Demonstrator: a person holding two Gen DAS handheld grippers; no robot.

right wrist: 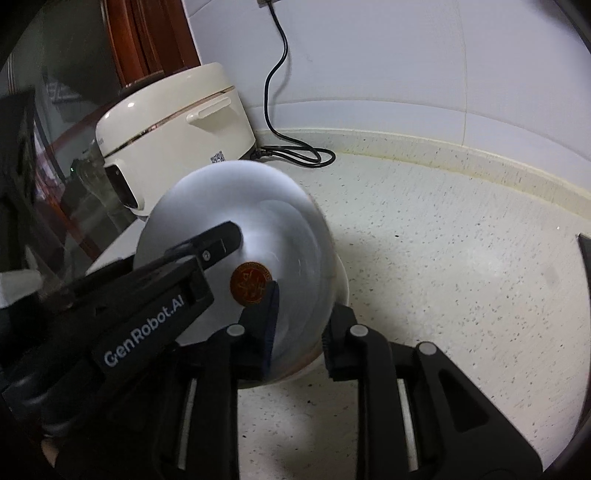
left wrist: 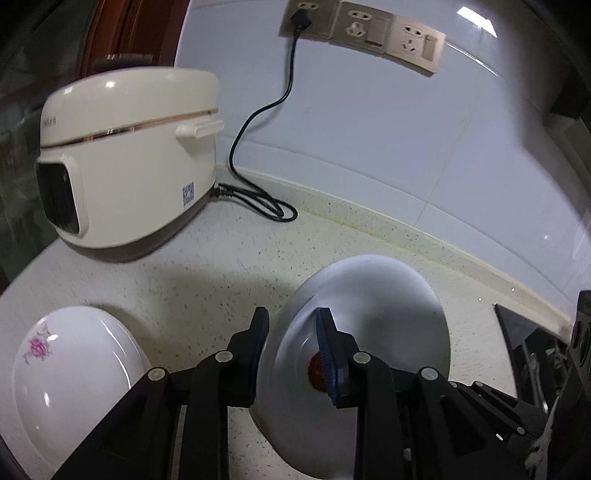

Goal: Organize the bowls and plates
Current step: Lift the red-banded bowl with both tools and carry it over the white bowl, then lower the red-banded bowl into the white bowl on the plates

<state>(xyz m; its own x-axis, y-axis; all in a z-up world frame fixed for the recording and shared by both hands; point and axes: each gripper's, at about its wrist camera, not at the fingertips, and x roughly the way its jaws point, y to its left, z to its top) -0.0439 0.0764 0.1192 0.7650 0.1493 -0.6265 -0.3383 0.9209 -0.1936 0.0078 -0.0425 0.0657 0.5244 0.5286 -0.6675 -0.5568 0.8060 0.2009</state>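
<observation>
A white bowl (left wrist: pixel 376 310) with a round orange sticker inside is held tilted above the speckled counter. My left gripper (left wrist: pixel 291 317) is shut on its rim, one finger inside and one outside. In the right wrist view the same bowl (right wrist: pixel 236 206) fills the centre, and my right gripper (right wrist: pixel 306 306) is shut on its near rim. The left gripper's finger (right wrist: pixel 218 243) reaches into the bowl from the left. A second white bowl (left wrist: pixel 70 373) with a pink flower sits on the counter at the lower left.
A cream rice cooker (left wrist: pixel 125 155) stands at the back left, its black cord (left wrist: pixel 258 122) running to wall sockets (left wrist: pixel 369 29). A dark tray or hob edge (left wrist: pixel 528 350) lies at the right. The counter (right wrist: pixel 443 277) stretches right.
</observation>
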